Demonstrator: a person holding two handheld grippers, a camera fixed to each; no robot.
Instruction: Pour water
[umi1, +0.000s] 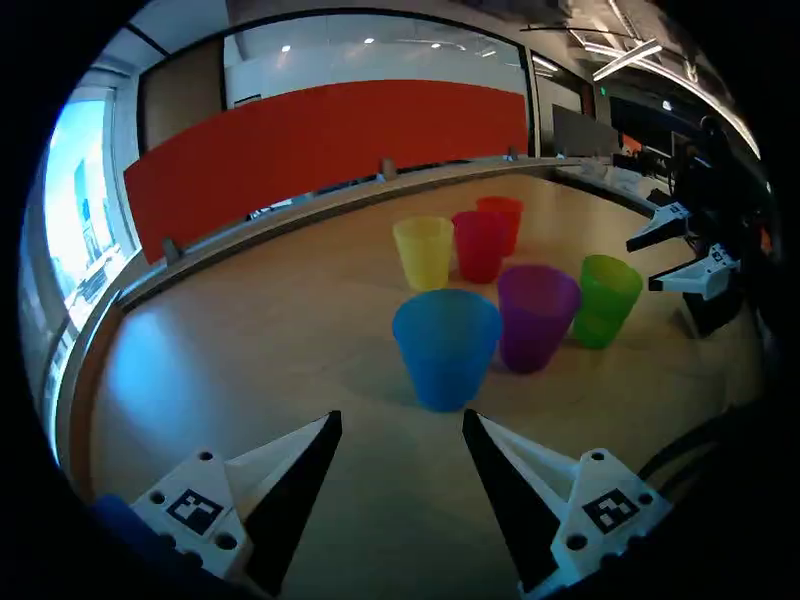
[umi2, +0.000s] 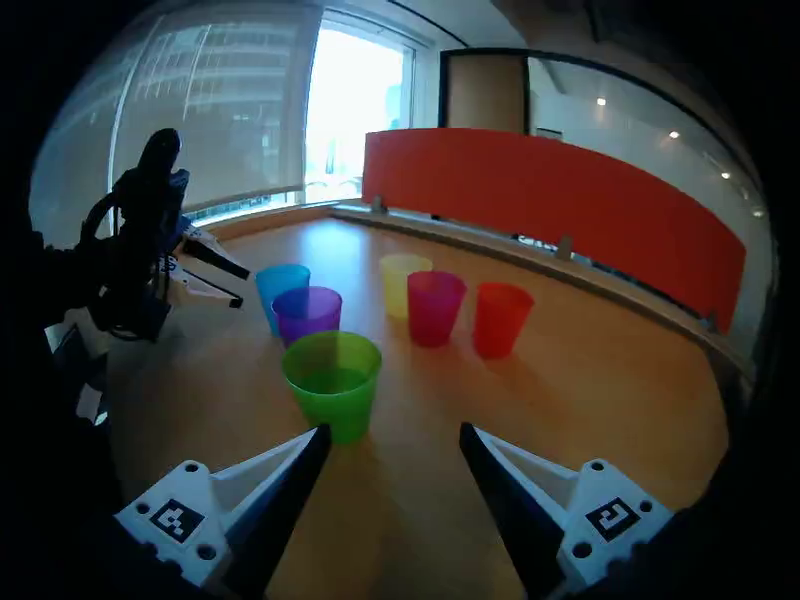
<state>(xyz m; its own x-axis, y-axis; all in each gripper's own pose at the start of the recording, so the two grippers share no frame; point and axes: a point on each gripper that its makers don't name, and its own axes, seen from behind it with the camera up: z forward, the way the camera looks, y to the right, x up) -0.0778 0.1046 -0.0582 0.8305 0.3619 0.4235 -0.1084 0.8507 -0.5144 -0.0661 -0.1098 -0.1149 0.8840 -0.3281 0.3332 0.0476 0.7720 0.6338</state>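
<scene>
Green cup (umi2: 332, 385) stands upright just ahead of the right gripper (umi2: 395, 430), a shade left of its line (some water seems to sit in it). Blue cup (umi1: 446, 347) stands dead ahead of the left gripper (umi1: 400, 420). Both grippers hover low over the wooden table (umi2: 600, 400), jaws spread, holding nothing.

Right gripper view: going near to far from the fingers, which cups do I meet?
Green cup → purple cup → blue cup. Yellow cup, pink cup and red cup stand aside to the right, rank unclear.
</scene>
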